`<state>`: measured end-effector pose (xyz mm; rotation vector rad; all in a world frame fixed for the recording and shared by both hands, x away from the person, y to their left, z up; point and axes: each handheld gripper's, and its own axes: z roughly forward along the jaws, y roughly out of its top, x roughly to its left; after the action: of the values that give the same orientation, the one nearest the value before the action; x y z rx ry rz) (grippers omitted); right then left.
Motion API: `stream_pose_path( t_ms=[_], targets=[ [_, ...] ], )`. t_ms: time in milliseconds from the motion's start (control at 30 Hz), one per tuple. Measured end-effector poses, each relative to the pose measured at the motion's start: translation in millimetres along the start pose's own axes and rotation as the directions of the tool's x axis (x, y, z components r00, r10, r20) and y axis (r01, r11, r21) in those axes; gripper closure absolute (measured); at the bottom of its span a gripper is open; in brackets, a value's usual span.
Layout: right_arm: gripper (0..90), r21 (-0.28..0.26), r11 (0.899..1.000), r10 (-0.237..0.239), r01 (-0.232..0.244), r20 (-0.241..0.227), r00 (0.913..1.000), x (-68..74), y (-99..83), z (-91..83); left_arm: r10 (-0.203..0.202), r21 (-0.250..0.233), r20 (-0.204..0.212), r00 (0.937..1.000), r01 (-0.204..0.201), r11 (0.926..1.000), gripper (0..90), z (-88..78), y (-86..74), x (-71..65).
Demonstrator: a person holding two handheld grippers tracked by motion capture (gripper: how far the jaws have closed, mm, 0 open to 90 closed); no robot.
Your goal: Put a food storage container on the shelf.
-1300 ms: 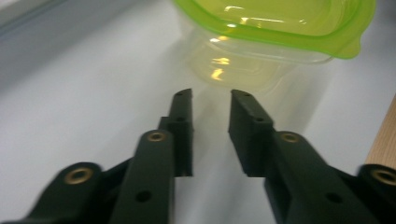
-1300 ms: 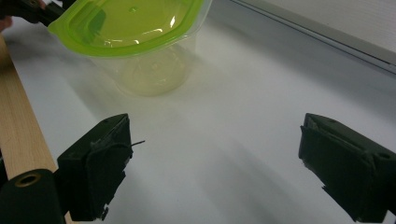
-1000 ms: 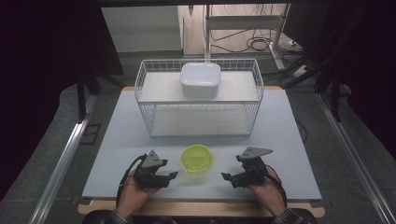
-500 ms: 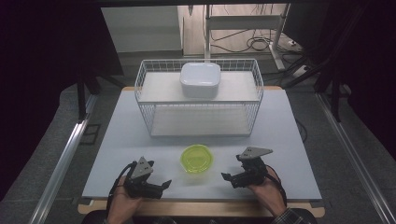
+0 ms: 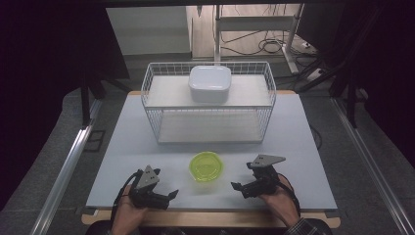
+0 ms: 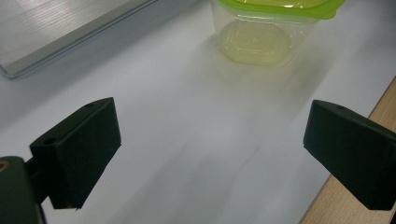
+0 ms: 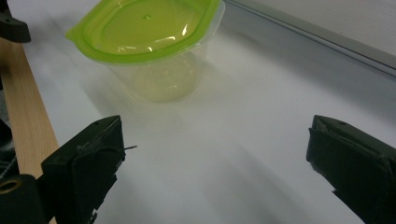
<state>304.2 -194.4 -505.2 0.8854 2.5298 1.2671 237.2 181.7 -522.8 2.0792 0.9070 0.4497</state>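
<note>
Green-lidded container (image 5: 206, 166) sits at lower centre of the white table (image 5: 303, 142), its top cut off in the left gripper view. Left gripper (image 5: 171, 195) jaws just opened, spread, empty; right gripper (image 5: 235, 186) spread, empty. Wire rack (image 5: 151, 98) behind; surrounding room dark.

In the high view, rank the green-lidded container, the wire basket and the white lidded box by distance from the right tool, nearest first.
From the right tool, at the table's near edge:
1. Green-lidded container, just to its left on the table, between the two tools.
2. Wire basket, farther back; its front wall stands mid-table.
3. White lidded box, inside the basket on its upper shelf, toward the back.
</note>
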Motion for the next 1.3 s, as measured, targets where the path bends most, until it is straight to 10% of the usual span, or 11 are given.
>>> stream_pose_path(
  t_ms=[367, 800, 967, 1133, 1300],
  targets=[
    [4.4, -0.038, 0.999, 0.011, -0.01, 0.031, 0.9995, -1.2, 4.7, -0.3, 0.011, 0.011, 0.013, 0.9999, -0.011, 0.9999, 3.9, 2.6, -0.7, -1.3],
    [12.8, 0.051, 0.996, 0.078, -0.076, -0.045, 0.9959, -8.2, 28.7, 6.4, 0.023, 0.037, 0.0, 0.9997, -0.023, 0.999, 4.3, 4.0, -0.8, -1.4],
    [26.6, 0.056, 0.991, 0.124, -0.119, -0.099, 0.9874, -14.4, 39.3, 10.4, 0.029, 0.044, -0.007, 0.9996, -0.029, 0.9986, 4.4, 4.1, -0.7, -1.6],
    [37.1, 0.077, 0.969, 0.246, -0.235, -0.198, 0.9488, -25.6, 55.3, 23.1, 0.032, 0.045, -0.011, 0.9994, -0.032, 0.9985, 4.5, 4.3, -0.8, -1.7],
    [42.9, 0.09, 0.96, 0.278, -0.264, -0.208, 0.938, -30.2, 61.4, 34.1, 0.035, 0.047, -0.011, 0.9993, -0.035, 0.9983, 4.5, 4.5, -0.9, -2.1]
  ],
)
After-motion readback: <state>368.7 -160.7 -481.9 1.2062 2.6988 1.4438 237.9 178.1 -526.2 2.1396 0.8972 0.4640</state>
